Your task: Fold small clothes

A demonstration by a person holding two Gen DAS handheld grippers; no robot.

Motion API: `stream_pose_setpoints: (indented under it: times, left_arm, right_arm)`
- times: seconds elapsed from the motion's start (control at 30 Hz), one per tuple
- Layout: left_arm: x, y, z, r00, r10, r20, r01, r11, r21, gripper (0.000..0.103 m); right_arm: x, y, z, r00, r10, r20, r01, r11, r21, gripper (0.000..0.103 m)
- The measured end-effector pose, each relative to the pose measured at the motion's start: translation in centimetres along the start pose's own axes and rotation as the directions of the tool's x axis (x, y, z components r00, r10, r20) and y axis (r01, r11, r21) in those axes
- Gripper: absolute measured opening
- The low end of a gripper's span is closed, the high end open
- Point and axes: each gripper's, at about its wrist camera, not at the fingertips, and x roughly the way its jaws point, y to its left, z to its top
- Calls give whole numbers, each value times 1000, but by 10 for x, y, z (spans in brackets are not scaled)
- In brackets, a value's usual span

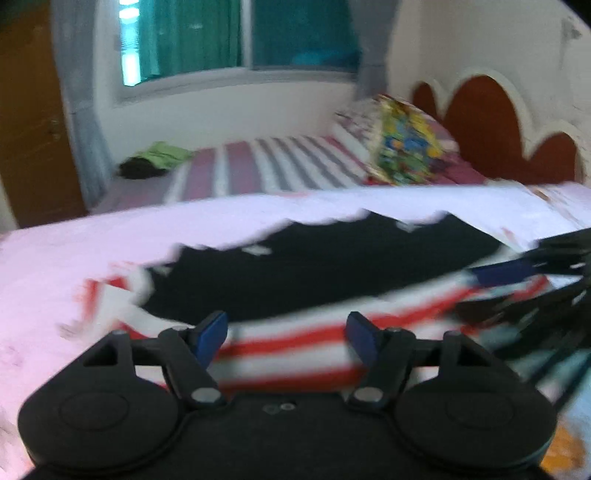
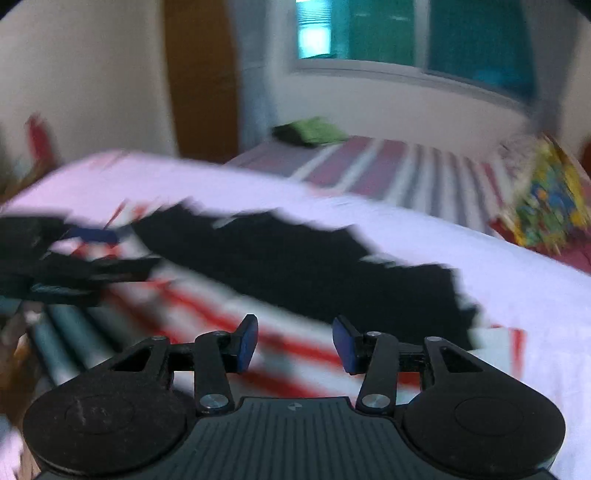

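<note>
A small garment with a black part [image 1: 325,273] and red and white stripes [image 1: 295,343] lies on a white cloth. It also shows in the right wrist view [image 2: 295,266]. My left gripper [image 1: 286,338] is open over the striped part, with nothing between its blue pads. My right gripper [image 2: 295,341] is open over the striped edge, empty. Each gripper shows blurred at the edge of the other's view: the right one [image 1: 535,273] at the garment's right end, the left one [image 2: 74,254] at its left end. Both frames are motion-blurred.
The white cloth [image 1: 74,258] covers the work surface. Behind it is a bed with a striped sheet [image 1: 280,166], a colourful pillow [image 1: 406,151], and a green and dark bundle [image 1: 155,160]. A window with teal curtains [image 1: 240,33] and a brown door [image 1: 29,122] are farther back.
</note>
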Motion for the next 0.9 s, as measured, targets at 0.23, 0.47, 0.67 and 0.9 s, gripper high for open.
stream_pose_setpoints:
  times: [0.23,0.47,0.67,0.9]
  left_arm:
    - [-10,11,-37,996,84,-32,-82,995,58,74]
    - [-50,77,-47,984,169,-57,-175,975,-137,73]
    - [-54,-21,-41,998,59,1,-59,998,18,76]
    - [-56,-40,-74,994,104,-34,-102,992,71,76]
  right_arm:
    - [-16,-11,-33,989,-142,-47,141,990,-17,46]
    - [-75,-44,-54,966,-257,3,255,960,113,46]
    - [-62,37,-40,997,-71,20,69,995,71,46]
    - [-52,68,-70,988,-142,-67,146,988,48,45]
